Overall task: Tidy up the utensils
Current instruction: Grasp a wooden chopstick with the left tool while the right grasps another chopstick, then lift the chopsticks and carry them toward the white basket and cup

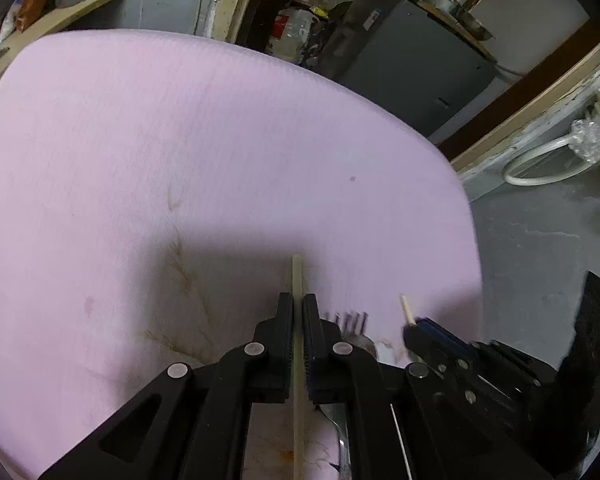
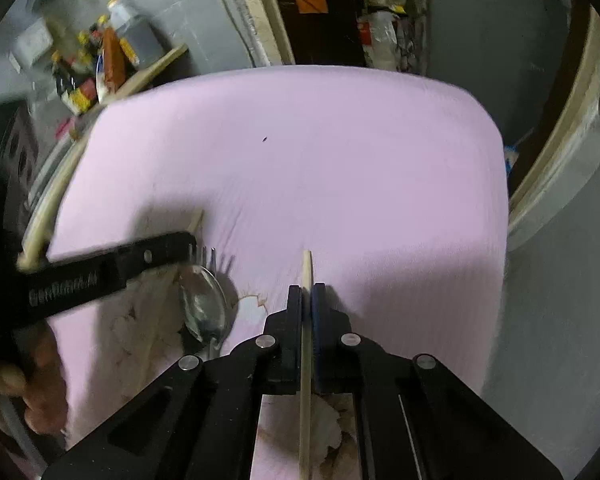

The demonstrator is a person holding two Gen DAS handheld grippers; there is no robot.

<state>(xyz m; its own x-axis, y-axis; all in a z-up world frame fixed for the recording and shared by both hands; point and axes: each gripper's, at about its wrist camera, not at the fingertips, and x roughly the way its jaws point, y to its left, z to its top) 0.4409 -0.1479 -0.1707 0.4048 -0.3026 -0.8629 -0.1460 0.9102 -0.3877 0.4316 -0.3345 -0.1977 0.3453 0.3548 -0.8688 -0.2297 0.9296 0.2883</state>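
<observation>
Pale wood chopsticks, one per claw: my left gripper [image 1: 298,312] is clamped on the left chopstick [image 1: 297,276] and my right gripper [image 2: 306,300] on the right chopstick [image 2: 307,268], each stick running straight along its fingers, tip poking out ahead over the pink cloth [image 1: 180,140]. Fork [image 1: 352,320] and spoon [image 2: 204,304] lie on the cloth between the two claws, just beside the left one, so I'd guess any inward swing clips them. Rest of cloth ahead looks bare.

Pink cloth [image 1: 180,140] covers table; shelf [image 2: 156,68] with bottles behind; white hose [image 1: 540,164] on grey floor.
</observation>
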